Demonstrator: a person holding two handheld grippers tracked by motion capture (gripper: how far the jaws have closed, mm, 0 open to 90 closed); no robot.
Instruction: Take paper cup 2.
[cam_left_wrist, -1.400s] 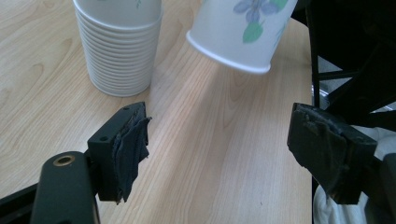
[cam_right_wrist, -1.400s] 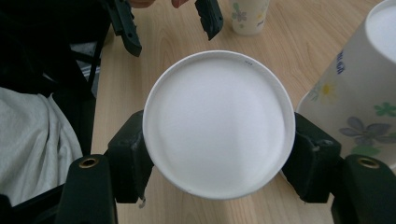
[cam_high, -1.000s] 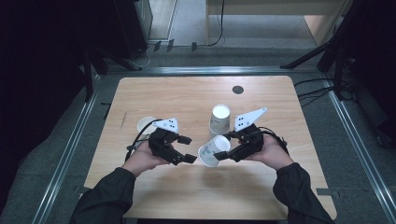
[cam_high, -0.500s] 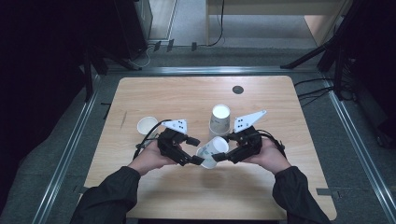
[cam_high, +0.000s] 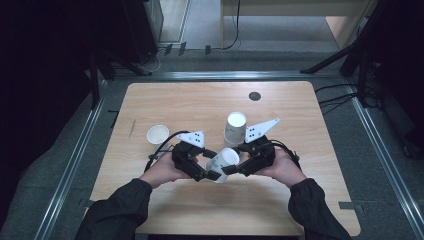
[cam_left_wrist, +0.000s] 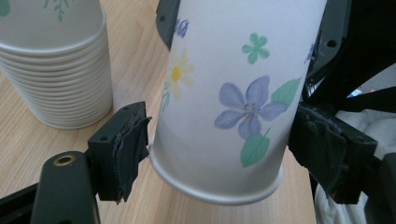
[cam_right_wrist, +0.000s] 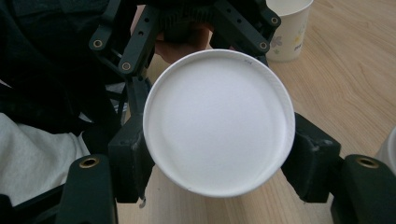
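Observation:
A flower-printed paper cup (cam_high: 222, 162) (cam_left_wrist: 224, 93) hangs tilted above the table between both hands. My right gripper (cam_high: 235, 161) (cam_right_wrist: 219, 158) is shut on it near the mouth, and the right gripper view looks into its white inside (cam_right_wrist: 219, 121). My left gripper (cam_high: 209, 165) (cam_left_wrist: 219, 154) is open around the cup's base. Its left pad (cam_left_wrist: 133, 149) touches the bottom rim, while the other pad (cam_left_wrist: 322, 149) stands just off the wall.
A stack of nested paper cups (cam_high: 235, 129) (cam_left_wrist: 51, 65) stands upside down just beyond the hands. A single upright cup (cam_high: 158, 134) (cam_right_wrist: 287, 28) stands to the left. The wooden table (cam_high: 175, 105) has a small dark disc (cam_high: 254, 96) at the back.
My left gripper has edged right until its jaws flank the cup's base. The right gripper has kept its hold and tipped the cup slightly toward the left gripper.

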